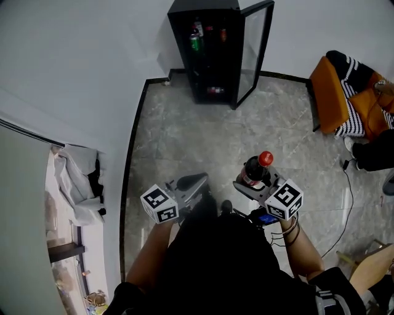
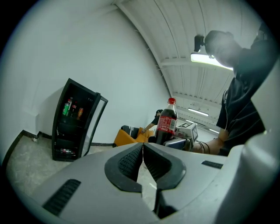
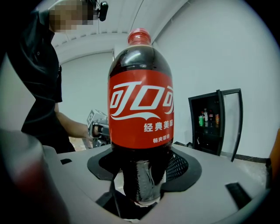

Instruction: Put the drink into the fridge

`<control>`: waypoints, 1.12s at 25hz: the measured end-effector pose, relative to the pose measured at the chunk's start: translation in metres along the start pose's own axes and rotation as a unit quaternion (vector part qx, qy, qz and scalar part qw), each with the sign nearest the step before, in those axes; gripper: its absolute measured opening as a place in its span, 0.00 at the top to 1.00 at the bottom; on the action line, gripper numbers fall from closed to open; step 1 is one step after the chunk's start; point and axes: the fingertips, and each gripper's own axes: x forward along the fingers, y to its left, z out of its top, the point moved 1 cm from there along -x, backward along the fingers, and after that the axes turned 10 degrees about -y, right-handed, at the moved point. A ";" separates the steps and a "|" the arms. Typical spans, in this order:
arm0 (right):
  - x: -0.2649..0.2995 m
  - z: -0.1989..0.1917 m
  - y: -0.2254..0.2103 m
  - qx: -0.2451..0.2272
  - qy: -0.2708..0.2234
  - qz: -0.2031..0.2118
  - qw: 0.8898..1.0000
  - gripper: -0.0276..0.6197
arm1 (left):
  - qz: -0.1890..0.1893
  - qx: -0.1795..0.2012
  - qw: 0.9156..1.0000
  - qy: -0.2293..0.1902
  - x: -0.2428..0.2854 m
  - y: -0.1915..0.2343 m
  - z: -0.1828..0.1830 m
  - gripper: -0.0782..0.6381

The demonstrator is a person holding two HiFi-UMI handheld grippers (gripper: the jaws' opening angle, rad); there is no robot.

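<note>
Grey stone floor, fridge (image 1: 217,55) well ahead against wall, door swung open. Your right gripper (image 1: 251,186) clamped low on cola bottle (image 1: 255,169), upright, cap up. Looks full: likely heavy, top-heavy, smooth plastic, could slip or tilt. Your left gripper (image 1: 196,183) jaws pressed together, nothing between.

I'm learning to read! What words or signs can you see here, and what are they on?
"可口可": big white letters on the red label of the cola bottle; the rest curves out of sight.
"经典美味": smaller white print on the same label.
The tiny line below that is too small to read for sure.
Drinks in the fridge: labels too small to read.
Marker cubes: black-and-white square patterns only, no words.
</note>
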 end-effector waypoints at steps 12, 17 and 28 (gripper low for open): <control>0.051 0.003 -0.037 0.018 0.021 -0.008 1.000 0.52 | 0.005 -0.017 1.000 -0.022 0.006 0.075 0.023 0.87; 0.095 0.006 -0.066 0.022 0.027 -0.019 0.999 0.52 | 0.007 -0.001 0.999 -0.043 0.010 0.119 0.045 0.87; 0.181 0.037 -0.123 -0.009 0.017 -0.071 0.997 0.52 | 0.010 0.013 0.999 -0.043 0.009 0.224 0.091 0.87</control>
